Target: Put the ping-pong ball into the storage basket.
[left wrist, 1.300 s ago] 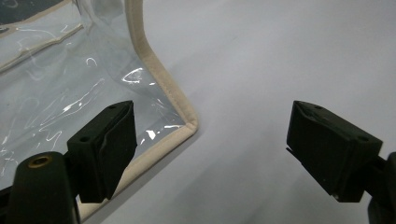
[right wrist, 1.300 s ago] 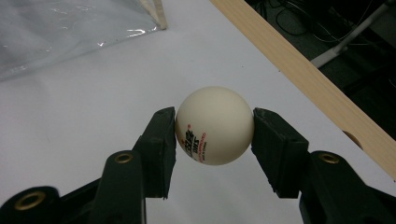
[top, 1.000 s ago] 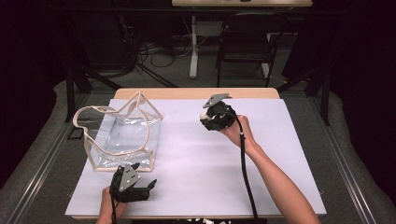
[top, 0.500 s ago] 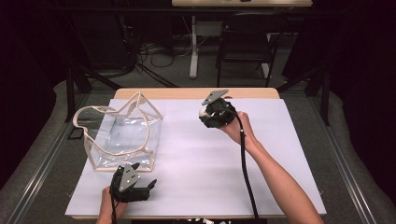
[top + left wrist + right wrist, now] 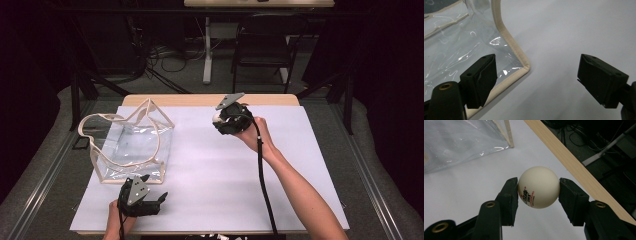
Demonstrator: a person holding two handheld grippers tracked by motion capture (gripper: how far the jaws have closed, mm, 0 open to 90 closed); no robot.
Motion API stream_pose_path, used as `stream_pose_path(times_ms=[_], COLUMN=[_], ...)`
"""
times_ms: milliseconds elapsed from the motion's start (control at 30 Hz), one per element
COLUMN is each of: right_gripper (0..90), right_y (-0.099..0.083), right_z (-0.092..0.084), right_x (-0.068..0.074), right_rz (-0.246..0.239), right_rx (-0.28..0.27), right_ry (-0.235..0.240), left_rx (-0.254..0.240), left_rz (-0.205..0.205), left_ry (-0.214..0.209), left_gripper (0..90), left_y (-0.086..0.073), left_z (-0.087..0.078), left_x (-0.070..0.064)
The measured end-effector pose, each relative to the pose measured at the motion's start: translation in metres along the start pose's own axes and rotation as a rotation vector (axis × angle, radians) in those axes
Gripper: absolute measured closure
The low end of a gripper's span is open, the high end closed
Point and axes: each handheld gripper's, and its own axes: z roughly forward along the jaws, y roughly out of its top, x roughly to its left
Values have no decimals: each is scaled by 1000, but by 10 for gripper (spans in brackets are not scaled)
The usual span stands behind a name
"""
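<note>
The right gripper (image 5: 538, 187) was clamped on a cream-white plastic table-tennis ball with red lettering (image 5: 538, 187), one pad on each side, lifted clear of the white table sheet (image 5: 220, 165). In the high view this gripper (image 5: 220, 119) sat near one o'clock of the sheet's middle, close to the far wooden edge (image 5: 210, 99). The clear plastic bag with beige fabric trim (image 5: 127, 145) stood at about nine o'clock, mouth up. The left gripper (image 5: 536, 75) rested at the bag's near corner, jaws wide apart and empty. The step in hand looked like carrying the ball. The next move probably called for swinging it toward nine o'clock over the bag's mouth and releasing it there, perhaps with the left gripper steadying the trim.
</note>
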Motion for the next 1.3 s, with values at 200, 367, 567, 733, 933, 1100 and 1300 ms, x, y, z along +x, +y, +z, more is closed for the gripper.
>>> stream_pose_path(times_ms=[200, 367, 567, 733, 933, 1100, 1300], right_gripper=[505, 505, 505, 505, 505, 505, 505], right_y=[5, 11, 17, 22, 28, 34, 41], right_z=[-2, -4, -5, -5, -5, -7, -5], right_x=[1, 0, 0, 3, 5, 7, 12], right_rz=[-11, -15, -24, -34, -45, -56, -72], right_rx=[1, -2, -9, -12, -16, -22, -26], right_ry=[-2, -1, -2, -6, -2, 0, 6], left_rx=[0, 0, -1, -1, -1, 0, 0], left_rz=[0, 0, -3, 0, -2, 1, 0], left_ry=[0, 0, 1, -2, -1, -1, -1], left_gripper=[164, 164, 164, 164, 164, 164, 164], left_y=[0, 0, 0, 0, 0, 0, 0], left_z=[0, 0, 0, 0, 0, 0, 0], left_x=[0, 0, 0, 0, 0, 0, 0])
